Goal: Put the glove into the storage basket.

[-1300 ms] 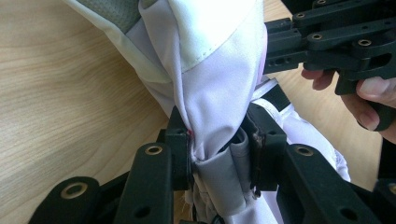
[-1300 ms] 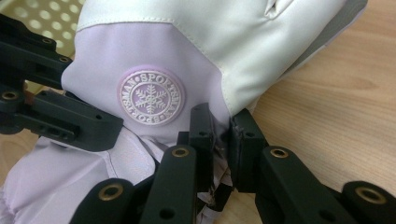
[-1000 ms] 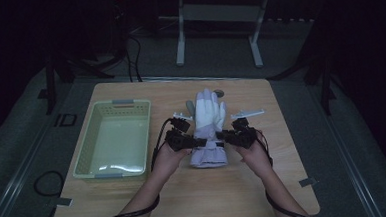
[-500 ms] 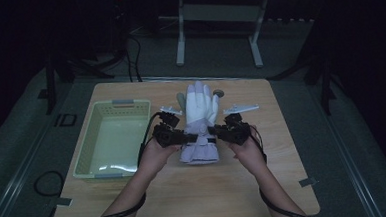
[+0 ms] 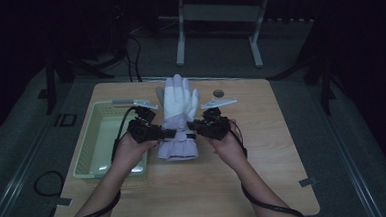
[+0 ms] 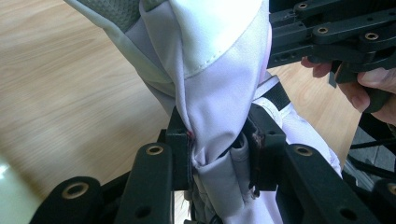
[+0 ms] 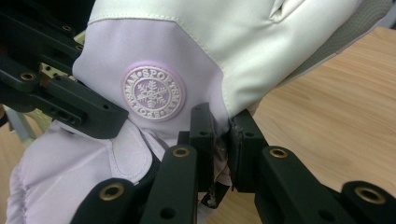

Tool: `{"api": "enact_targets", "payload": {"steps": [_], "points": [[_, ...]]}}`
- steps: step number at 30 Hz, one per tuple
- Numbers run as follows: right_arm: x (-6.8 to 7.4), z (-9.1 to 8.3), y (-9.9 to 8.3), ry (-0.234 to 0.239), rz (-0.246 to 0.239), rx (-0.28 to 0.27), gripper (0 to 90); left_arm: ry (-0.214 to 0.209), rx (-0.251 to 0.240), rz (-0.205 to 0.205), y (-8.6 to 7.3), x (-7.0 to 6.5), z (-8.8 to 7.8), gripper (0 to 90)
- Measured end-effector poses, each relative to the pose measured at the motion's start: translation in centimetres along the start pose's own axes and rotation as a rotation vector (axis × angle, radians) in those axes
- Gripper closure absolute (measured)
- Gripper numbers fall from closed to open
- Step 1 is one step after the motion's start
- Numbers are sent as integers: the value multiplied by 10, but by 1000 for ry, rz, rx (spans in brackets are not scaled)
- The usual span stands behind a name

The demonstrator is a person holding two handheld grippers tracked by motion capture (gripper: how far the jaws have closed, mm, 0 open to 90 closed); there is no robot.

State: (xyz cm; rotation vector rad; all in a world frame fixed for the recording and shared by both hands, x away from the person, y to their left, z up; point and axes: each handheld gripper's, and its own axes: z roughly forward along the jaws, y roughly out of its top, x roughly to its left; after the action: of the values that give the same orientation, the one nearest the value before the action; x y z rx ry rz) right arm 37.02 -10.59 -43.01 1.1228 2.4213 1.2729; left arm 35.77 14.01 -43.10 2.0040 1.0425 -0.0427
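Observation:
A white and pale lilac ski glove (image 5: 179, 114) is held above the wooden table (image 5: 265, 185), fingers pointing away from me. My left gripper (image 5: 170, 133) is shut on its left side near the wrist; bunched fabric of the glove (image 6: 219, 93) fills the space between the pads. My right gripper (image 5: 191, 127) is shut on the right edge of the glove (image 7: 154, 93), just below a round snowflake badge (image 7: 153, 93). The two grippers face each other across the wrist strap.
A pale green plastic basket (image 5: 95, 143) stands at the table's left, close to my left forearm. A small round dark mark (image 5: 218, 93) lies near the far edge. Metal stand legs (image 5: 217, 27) rise beyond the table.
Both grippers have moved away from me and upward, carrying the glove with them. The glove's cuff has come off the table.

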Motion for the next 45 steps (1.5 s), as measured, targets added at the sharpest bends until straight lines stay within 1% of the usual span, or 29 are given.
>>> {"api": "enact_targets", "payload": {"steps": [1, 2, 5, 7, 8, 10, 15, 17, 20, 23, 26, 28, 31, 34, 36, 38, 40, 43, 45], "points": [[6, 5, 3, 6, -6, 1, 817, 7, 1, -7, -4, 6, -9, 673], [15, 11, 8, 14, -13, 4, 817, 10, 1, -13, -7, 9, -14, 673], [28, 23, 15, 29, -14, 9, 817, 21, 8, -21, -13, 19, -30, 673], [37, 31, 19, 40, -19, 13, 817, 23, 6, -36, -17, 25, -40, 672], [41, 34, 22, 45, -22, 15, 817, 28, 10, -31, -19, 28, -44, 672], [49, 41, 27, 53, -28, 19, 817, 34, 15, -37, -21, 34, -54, 672], [69, 59, 37, 72, -33, 26, 817, 57, 32, -34, -29, 49, -77, 672], [78, 68, 41, 78, -36, 29, 818, 65, 46, -33, -31, 55, -85, 671], [88, 79, 46, 84, -38, 34, 818, 78, 49, -38, -37, 64, -96, 672], [99, 91, 52, 96, -42, 40, 819, 83, 42, -51, -43, 73, -106, 672], [109, 104, 57, 102, -43, 46, 819, 81, 33, -66, -51, 85, -115, 672], [115, 112, 59, 104, -42, 49, 818, 80, 33, -59, -55, 93, -120, 671], [120, 122, 59, 102, -31, 44, 819, 64, 27, -75, -61, 104, -121, 670], [122, 132, 56, 93, -20, 66, 818, 43, 29, -99, -70, 115, -115, 670], [121, 139, 52, 87, -16, 89, 818, 31, 32, -118, -77, 121, -108, 670], [120, 146, 47, 81, -4, 117, 818, 26, 42, -120, -83, 126, -100, 668], [118, 153, 40, 78, 1, 140, 818, 14, 50, -142, -90, 131, -93, 666], [115, 162, 31, 74, 16, 185, 818, 0, 78, -170, -98, 137, -81, 662], [114, 168, 26, 66, 21, 212, 818, 5, 96, -182, -101, 139, -76, 657]]}}
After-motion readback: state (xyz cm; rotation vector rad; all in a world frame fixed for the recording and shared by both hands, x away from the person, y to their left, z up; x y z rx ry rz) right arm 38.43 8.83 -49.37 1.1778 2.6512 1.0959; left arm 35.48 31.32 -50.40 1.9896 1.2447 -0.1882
